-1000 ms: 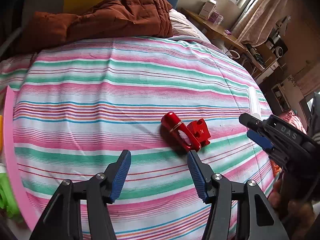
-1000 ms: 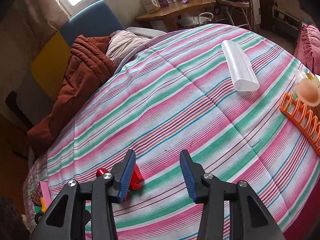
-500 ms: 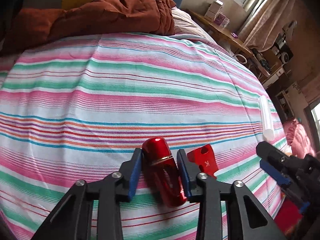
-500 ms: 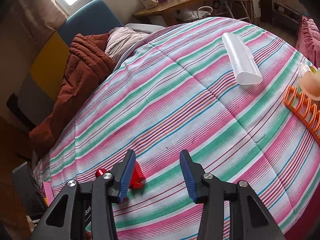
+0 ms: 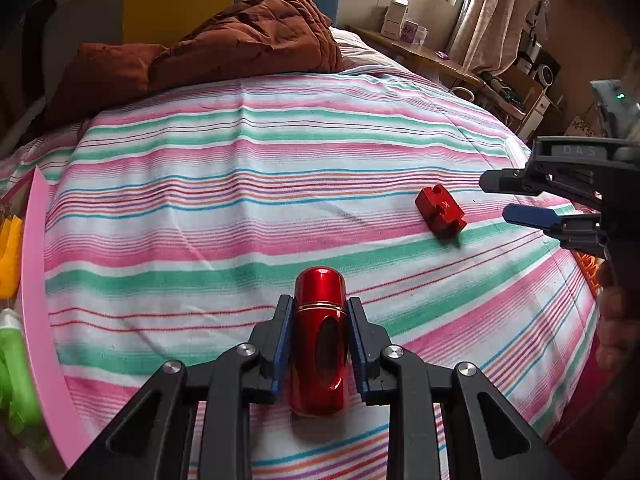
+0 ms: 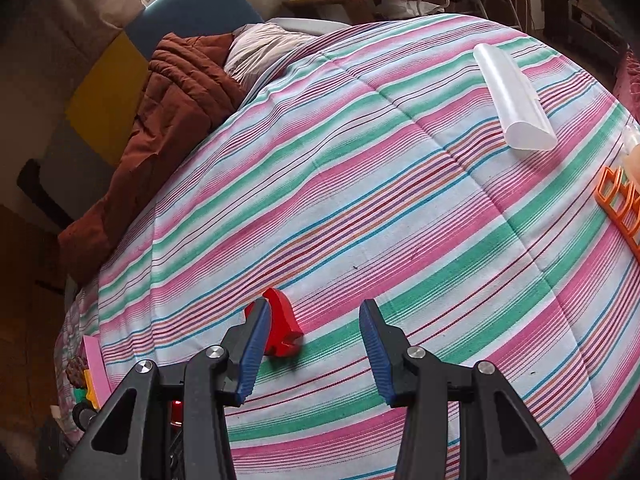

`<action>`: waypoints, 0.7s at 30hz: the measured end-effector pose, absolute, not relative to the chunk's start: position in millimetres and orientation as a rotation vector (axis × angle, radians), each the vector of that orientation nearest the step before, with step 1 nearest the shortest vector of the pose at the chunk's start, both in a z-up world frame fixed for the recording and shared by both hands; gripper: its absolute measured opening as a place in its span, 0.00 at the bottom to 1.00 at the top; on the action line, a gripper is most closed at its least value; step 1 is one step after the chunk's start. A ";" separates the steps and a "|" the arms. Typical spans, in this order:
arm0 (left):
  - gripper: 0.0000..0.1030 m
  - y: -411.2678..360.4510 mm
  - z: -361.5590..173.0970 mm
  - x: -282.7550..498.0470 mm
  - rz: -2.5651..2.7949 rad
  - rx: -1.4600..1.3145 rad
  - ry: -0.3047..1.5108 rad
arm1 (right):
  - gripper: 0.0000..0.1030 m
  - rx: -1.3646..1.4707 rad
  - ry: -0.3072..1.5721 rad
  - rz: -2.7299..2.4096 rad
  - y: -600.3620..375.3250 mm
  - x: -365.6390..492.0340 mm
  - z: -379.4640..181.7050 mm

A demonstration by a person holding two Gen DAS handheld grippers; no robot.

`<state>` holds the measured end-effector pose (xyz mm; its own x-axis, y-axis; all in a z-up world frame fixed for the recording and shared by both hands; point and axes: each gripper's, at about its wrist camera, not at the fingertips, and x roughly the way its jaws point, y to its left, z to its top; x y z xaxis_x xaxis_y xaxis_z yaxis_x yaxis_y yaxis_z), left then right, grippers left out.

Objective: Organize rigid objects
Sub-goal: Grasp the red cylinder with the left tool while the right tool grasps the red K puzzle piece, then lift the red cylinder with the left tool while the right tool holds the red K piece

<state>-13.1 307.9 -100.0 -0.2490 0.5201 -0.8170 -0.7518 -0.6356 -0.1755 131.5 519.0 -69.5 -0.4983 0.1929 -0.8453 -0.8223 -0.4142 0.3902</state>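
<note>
My left gripper [image 5: 319, 312] is shut on a shiny red metal cylinder [image 5: 319, 340] with a gold ring, held lengthwise between the blue pads above the striped bedspread. A red block [image 5: 440, 212] lies on the bed ahead to the right. In the right wrist view the same red block [image 6: 282, 326] sits just behind the left fingertip of my open, empty right gripper [image 6: 314, 332]. The right gripper also shows at the right edge of the left wrist view [image 5: 516, 198].
A pink tray [image 5: 40, 312] with green and yellow items lies at the bed's left edge. A clear plastic case [image 6: 512, 98] and an orange rack [image 6: 620, 204] lie at the right. A brown quilt [image 5: 224, 48] covers the bed's head.
The left gripper moved in, shut on the red cylinder, and carried it back left, away from the red block. The right gripper moved slightly closer to the block.
</note>
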 end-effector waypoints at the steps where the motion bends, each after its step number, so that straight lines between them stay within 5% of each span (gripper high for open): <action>1: 0.26 304.2 -100.6 -11.8 1.966 -1.150 0.315 | 0.45 -0.979 1.099 1.975 517.5 129.1 -70.1; 6: 0.26 301.8 -101.5 -9.6 1.960 -1.127 0.326 | 0.45 -1.093 1.043 2.015 505.0 110.7 -76.6; 14: 0.26 297.3 -102.4 -9.2 1.957 -1.090 0.305 | 0.45 -1.309 0.687 2.064 487.7 59.8 -91.0; 16: 0.26 296.0 -102.4 -9.6 1.959 -1.082 0.298 | 0.31 -1.335 0.521 2.073 477.5 51.4 -93.5; 21: 0.26 296.8 -102.8 -3.9 1.984 -1.044 0.322 | 0.32 -1.346 0.428 2.109 466.4 50.6 -96.6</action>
